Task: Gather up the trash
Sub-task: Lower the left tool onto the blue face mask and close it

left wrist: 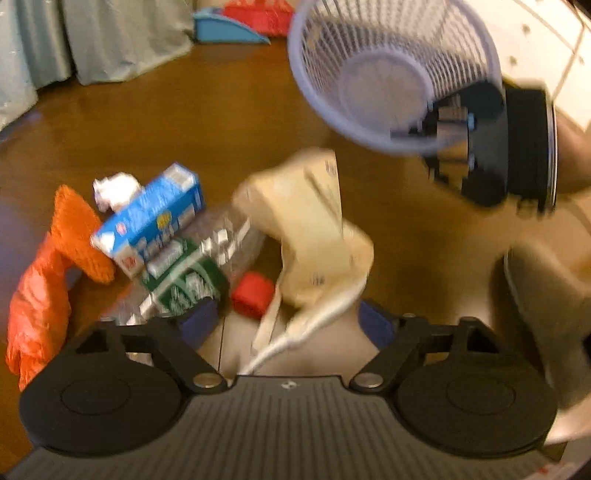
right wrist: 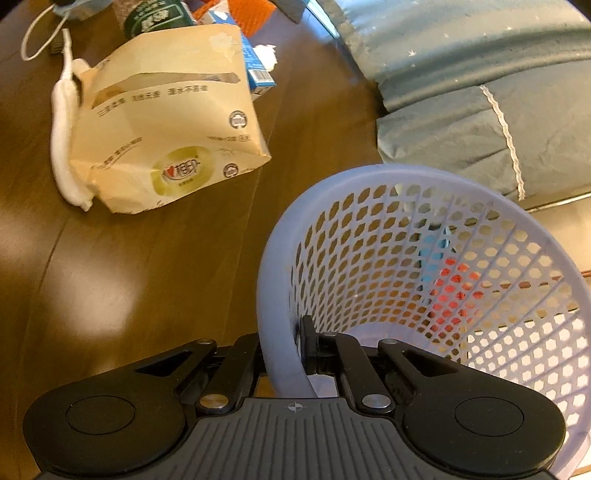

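A pile of trash lies on the brown wooden floor: a tan paper bag, a blue carton, a green-labelled clear bottle, a red block, an orange net bag and a crumpled white tissue. My left gripper is open just above the floor, with the bag's near end and a white strip between its blue fingertips. My right gripper is shut on the rim of an empty lavender mesh basket, held tilted above the pile. The tan bag lies to the basket's left.
A teal bed cover hangs to the floor right of the basket. A blue and red plastic object stands at the far wall beside grey drapes. A pale object sits at the right edge.
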The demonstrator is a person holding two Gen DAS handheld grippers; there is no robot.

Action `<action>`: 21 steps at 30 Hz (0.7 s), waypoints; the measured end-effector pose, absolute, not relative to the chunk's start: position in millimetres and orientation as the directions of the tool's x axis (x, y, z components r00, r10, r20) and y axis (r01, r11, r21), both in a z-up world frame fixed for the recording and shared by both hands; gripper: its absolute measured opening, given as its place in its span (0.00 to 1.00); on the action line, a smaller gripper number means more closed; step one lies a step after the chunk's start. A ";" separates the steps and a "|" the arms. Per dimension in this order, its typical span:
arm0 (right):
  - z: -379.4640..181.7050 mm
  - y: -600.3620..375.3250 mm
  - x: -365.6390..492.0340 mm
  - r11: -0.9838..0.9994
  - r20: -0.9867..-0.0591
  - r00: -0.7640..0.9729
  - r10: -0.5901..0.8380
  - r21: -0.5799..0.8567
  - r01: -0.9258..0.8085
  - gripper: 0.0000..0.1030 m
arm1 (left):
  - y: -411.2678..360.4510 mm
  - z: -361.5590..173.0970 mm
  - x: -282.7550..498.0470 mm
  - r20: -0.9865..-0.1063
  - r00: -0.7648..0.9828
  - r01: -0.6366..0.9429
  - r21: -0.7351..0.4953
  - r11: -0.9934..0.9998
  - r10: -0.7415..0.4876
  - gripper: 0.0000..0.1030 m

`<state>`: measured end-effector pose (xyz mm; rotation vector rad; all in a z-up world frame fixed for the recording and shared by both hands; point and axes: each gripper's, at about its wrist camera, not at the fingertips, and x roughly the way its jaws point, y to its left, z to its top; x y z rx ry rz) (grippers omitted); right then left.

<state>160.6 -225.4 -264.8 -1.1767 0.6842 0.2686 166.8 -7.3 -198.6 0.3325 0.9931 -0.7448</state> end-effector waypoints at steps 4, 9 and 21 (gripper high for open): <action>-263.1 -231.7 158.9 0.378 -0.623 0.768 -0.151 -0.754 -0.537 0.00 | -3.5 -214.5 164.0 -0.873 0.308 0.728 -0.041 0.684 -0.379 0.70; -256.8 -233.8 160.8 0.406 -0.623 0.765 -0.162 -0.749 -0.524 0.00 | 18.7 -210.3 163.0 -0.866 0.356 0.701 -0.001 0.713 -0.351 0.65; -253.4 -231.7 161.1 0.395 -0.632 0.753 -0.185 -0.749 -0.531 0.00 | 62.8 -223.9 176.6 -0.892 0.390 0.526 0.011 0.850 -0.230 0.65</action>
